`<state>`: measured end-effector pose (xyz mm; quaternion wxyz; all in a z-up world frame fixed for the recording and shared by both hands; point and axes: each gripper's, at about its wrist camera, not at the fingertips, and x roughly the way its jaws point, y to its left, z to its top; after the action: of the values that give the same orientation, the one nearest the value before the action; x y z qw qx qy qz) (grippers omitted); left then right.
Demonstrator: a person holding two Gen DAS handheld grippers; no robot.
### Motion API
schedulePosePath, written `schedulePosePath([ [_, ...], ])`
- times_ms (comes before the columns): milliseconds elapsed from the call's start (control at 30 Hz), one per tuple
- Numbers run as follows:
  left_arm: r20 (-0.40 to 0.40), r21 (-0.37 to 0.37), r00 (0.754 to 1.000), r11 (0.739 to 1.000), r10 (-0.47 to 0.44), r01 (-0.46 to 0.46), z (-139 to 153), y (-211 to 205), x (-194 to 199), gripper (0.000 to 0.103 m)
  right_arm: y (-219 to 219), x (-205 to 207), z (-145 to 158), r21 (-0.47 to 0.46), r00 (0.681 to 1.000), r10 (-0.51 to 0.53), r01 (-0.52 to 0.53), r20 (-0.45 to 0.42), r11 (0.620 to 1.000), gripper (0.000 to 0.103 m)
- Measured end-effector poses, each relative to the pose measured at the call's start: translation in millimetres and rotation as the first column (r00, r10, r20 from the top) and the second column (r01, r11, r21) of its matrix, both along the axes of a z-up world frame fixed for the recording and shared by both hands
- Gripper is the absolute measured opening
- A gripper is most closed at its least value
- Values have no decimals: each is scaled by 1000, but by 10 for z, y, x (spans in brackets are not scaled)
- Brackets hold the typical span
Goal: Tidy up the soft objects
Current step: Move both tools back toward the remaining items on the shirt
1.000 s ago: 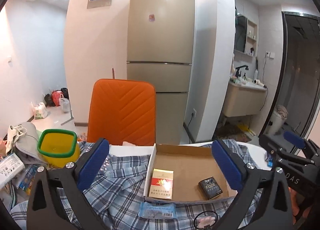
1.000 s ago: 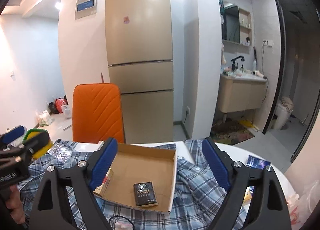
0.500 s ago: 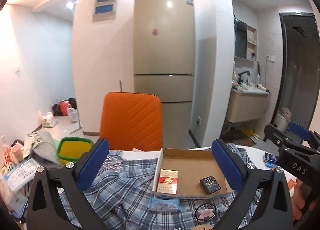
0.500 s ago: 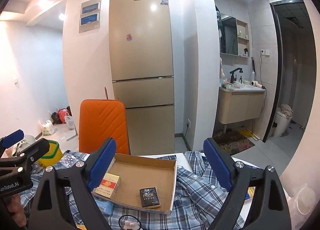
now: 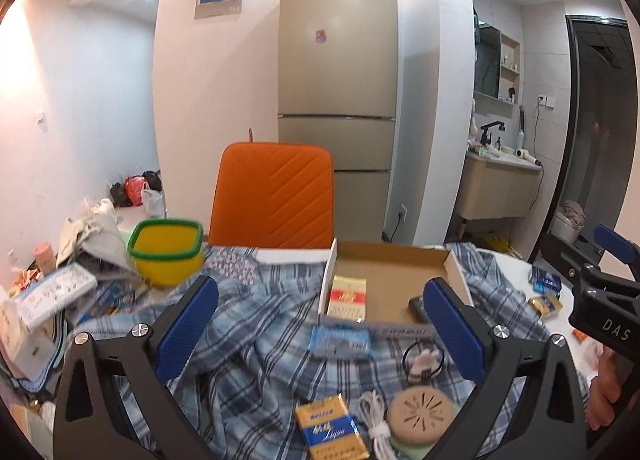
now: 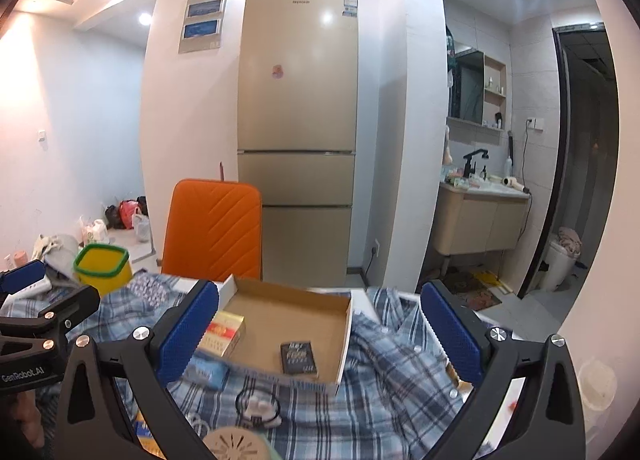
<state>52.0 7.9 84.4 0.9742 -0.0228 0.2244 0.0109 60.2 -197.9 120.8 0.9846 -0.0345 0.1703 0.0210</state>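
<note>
A cluttered counter (image 5: pixel 516 260) carries a plaid shirt (image 5: pixel 256 324) under a cardboard tray (image 5: pixel 390 256). Both grippers (image 5: pixel 320 324) (image 6: pixel 320 332) hover empty, the left's fingers spread, the right's opening; tugging the shirt could spill that tray.

**Legible lettering in the scene**

"DAS" is printed in white on the black body of the right gripper (image 5: pixel 608 324), seen at the right edge. "GenRobot.AI" is printed on the left gripper (image 6: pixel 24 374), at the left edge. Lettering on the packs and the fridge badge cannot be read.
</note>
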Motion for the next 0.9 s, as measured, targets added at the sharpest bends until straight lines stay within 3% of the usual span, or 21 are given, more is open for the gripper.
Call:
schedulePosePath([
  [233,-63,-12,998,1000,6,-7,-303,42,-100,102,61,-155,-327,-58,999,-30,29,-19,998,103],
  [533,-159,-46,987,999,5,-12,-710,71,-80,102,62,-95,-695,-20,996,11,-13,-83,1000,103],
  [900,-303,-86,953,996,3,-31,-1136,132,72,102,22,51,-999,-21,990,-8,5,-143,1000,103],
])
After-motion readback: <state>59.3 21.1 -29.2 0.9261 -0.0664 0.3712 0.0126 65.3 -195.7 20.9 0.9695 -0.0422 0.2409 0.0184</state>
